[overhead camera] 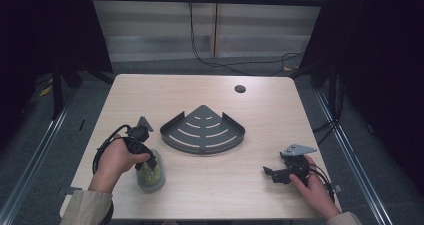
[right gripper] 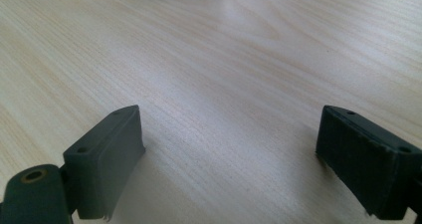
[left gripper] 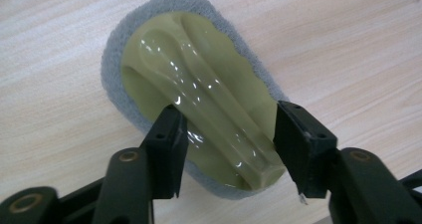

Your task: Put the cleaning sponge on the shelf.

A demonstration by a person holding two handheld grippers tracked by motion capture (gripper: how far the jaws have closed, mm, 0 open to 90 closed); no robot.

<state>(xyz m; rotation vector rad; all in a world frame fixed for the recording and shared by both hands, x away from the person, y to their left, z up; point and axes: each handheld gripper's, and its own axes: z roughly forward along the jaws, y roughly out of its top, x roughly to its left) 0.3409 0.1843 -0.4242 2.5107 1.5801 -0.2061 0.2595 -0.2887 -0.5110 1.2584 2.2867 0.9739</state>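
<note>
Scrubber [left gripper: 199, 99] lay handle-up, long axis toward left gripper [left gripper: 230, 149], jaws clasping its handle; right gripper [right gripper: 229, 154] gaped; corner rack [overhead camera: 202, 130] bare.

Probably lab: curtained test table [overhead camera: 200, 195], cables [overhead camera: 200, 50]

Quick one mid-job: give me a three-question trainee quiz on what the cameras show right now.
1. True or false: the left gripper has its jaws on either side of the scrubber's yellow-green handle.
2. What lies on the table between the two hands, farther from the person?
A. a round bowl
B. a dark slotted corner shelf
C. a folded towel
3. Are the right gripper's jaws open or shut, and is anything between them?

Key
1. True.
2. B, the corner shelf.
3. Open; only bare tabletop lies between them.
</note>
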